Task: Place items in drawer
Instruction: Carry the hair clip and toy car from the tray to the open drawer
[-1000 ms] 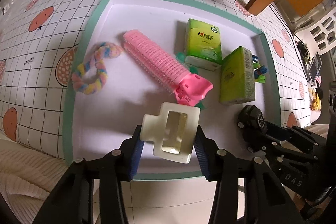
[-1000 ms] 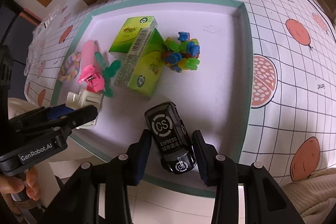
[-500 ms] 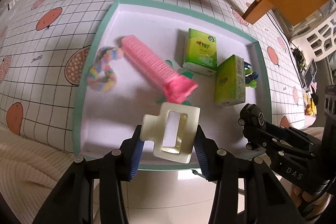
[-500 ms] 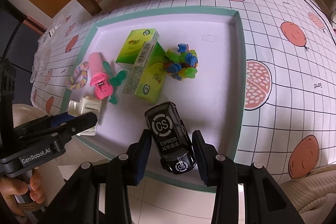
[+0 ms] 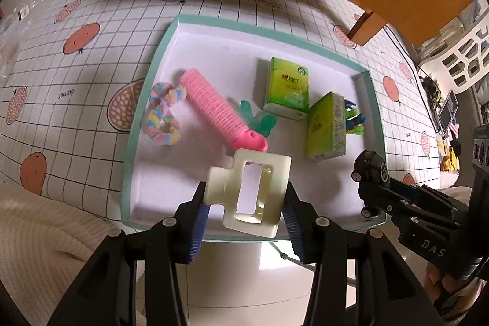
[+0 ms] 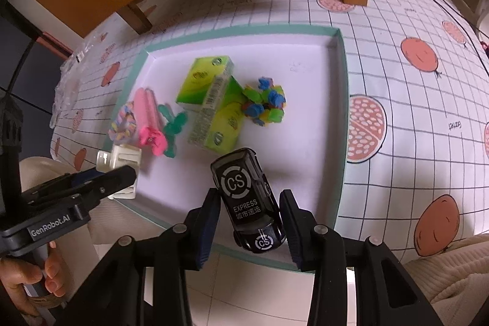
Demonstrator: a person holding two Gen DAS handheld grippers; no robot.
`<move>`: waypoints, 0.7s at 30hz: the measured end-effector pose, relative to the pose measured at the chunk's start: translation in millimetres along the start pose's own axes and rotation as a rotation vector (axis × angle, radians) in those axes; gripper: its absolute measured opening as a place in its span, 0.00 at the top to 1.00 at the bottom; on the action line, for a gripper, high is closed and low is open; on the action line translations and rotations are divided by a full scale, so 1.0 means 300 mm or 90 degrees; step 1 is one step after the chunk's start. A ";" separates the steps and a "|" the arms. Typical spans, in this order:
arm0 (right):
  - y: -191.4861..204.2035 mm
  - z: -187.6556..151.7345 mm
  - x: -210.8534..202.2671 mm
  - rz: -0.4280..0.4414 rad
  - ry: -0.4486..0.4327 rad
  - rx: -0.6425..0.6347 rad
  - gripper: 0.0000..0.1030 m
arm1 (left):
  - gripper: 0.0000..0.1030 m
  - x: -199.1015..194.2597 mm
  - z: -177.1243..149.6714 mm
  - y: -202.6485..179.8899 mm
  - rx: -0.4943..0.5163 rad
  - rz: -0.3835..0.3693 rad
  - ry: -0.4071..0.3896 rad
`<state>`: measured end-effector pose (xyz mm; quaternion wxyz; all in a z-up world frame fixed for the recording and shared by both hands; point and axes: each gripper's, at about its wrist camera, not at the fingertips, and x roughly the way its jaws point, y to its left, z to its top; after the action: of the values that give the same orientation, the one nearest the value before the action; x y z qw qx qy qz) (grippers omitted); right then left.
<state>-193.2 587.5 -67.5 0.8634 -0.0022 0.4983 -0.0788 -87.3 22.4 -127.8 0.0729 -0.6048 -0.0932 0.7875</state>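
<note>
Both tongs have risen, holding hair claw (image 5: 249, 193) and toy car (image 6: 249, 202)

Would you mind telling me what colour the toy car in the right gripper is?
The toy car is black with white lettering, clearest in the right wrist view.

Right gripper (image 6: 249, 222) clamping a black toy car (image 6: 247, 203) above the near edge of a green-rimmed drawer (image 6: 342, 124) holding tissue packs (image 6: 214, 106).

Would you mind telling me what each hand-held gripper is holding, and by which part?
The left hand-held gripper clamps a cream plastic hair claw clip across its sides; the right hand-held gripper clamps a black toy van by its flanks.
</note>
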 end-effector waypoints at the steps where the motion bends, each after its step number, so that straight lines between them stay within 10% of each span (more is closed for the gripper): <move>1: 0.003 -0.001 -0.011 0.002 -0.006 -0.007 0.59 | 0.53 -0.010 -0.001 0.004 0.000 -0.001 -0.003; 9: 0.031 0.021 -0.136 0.020 -0.060 -0.029 0.59 | 0.53 -0.206 0.066 0.010 -0.015 -0.033 -0.091; 21: 0.200 0.273 -0.682 0.053 -0.305 -0.137 0.59 | 0.53 -0.727 0.383 -0.108 0.038 -0.108 -0.328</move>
<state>-215.0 668.8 144.7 0.9541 -0.0920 0.2847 0.0131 -142.1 -2.5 113.6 0.1304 -0.3718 -0.1357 0.9090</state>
